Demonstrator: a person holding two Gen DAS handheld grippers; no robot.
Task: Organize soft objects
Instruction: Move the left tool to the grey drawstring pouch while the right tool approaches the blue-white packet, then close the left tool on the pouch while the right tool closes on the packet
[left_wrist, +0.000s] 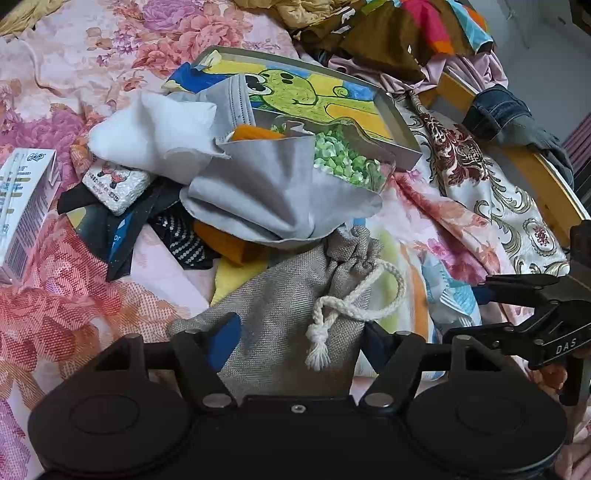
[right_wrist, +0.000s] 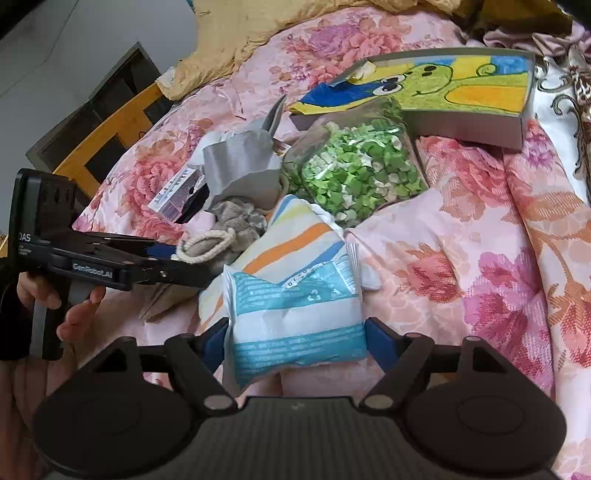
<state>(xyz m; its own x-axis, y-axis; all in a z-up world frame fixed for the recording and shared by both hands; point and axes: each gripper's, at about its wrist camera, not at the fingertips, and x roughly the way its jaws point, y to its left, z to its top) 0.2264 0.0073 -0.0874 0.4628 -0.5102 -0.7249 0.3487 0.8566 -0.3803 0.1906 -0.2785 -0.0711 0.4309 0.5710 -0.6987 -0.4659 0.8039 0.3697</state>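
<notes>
On the bed, my left gripper (left_wrist: 295, 338) pinches one burlap pouch (left_wrist: 280, 314); my right gripper (right_wrist: 295, 341) pinches one tissue pack (right_wrist: 295, 317).

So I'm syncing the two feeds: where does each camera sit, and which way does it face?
Left wrist: on the left gripper, angled down at the burlap pouch; right gripper at the right edge.
Right wrist: on the right gripper, down at the tissue pack; left gripper and hand on the left.
Shared: pouch, green-star bag, picture box.
</notes>
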